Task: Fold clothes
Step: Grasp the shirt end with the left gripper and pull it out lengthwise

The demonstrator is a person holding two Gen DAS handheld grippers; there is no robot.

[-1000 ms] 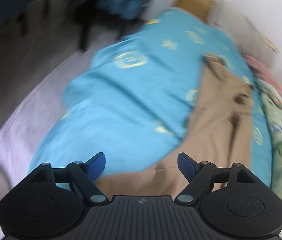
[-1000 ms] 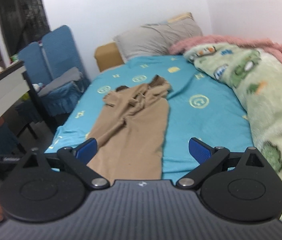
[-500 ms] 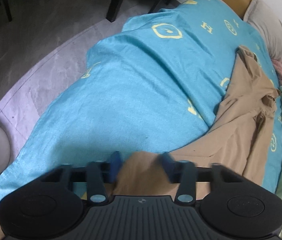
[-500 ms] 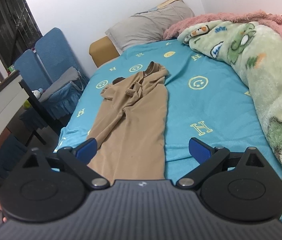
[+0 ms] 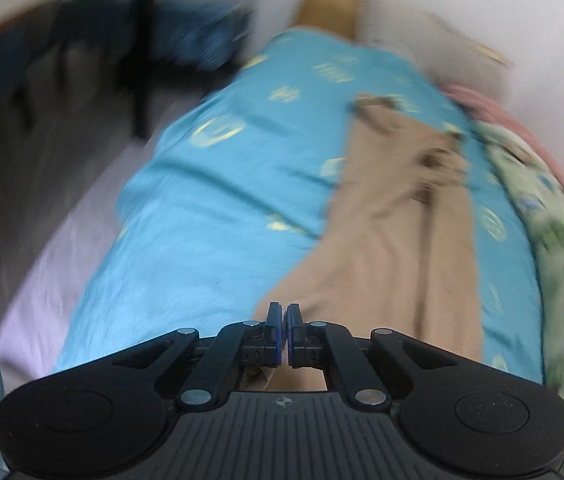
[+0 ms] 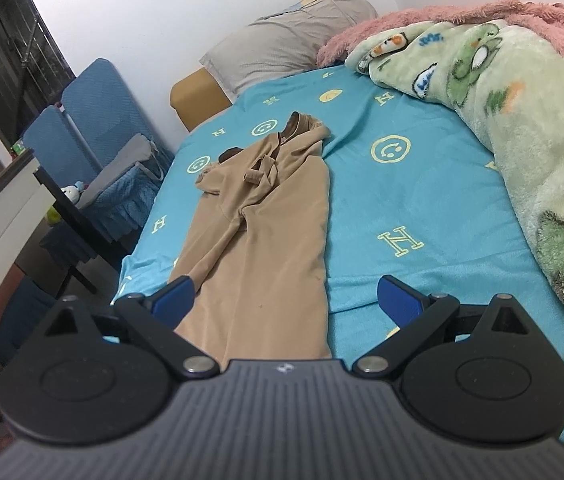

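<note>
Two grippers over one tan garment (image 6: 266, 216) spread lengthwise on the turquoise bed sheet (image 6: 409, 200).

The left gripper (image 5: 282, 320) points up the bed toward 12 o'clock, its blue pads pinched together on the garment's near hem; that view is motion-blurred. The right gripper (image 6: 283, 294) hovers level above the near end, jaws spread wide, holding nothing, fingers straddling the cloth. A green cartoon blanket (image 6: 529, 128) lies at 3 o'clock, a grey pillow (image 6: 285, 48) at 12.
</note>
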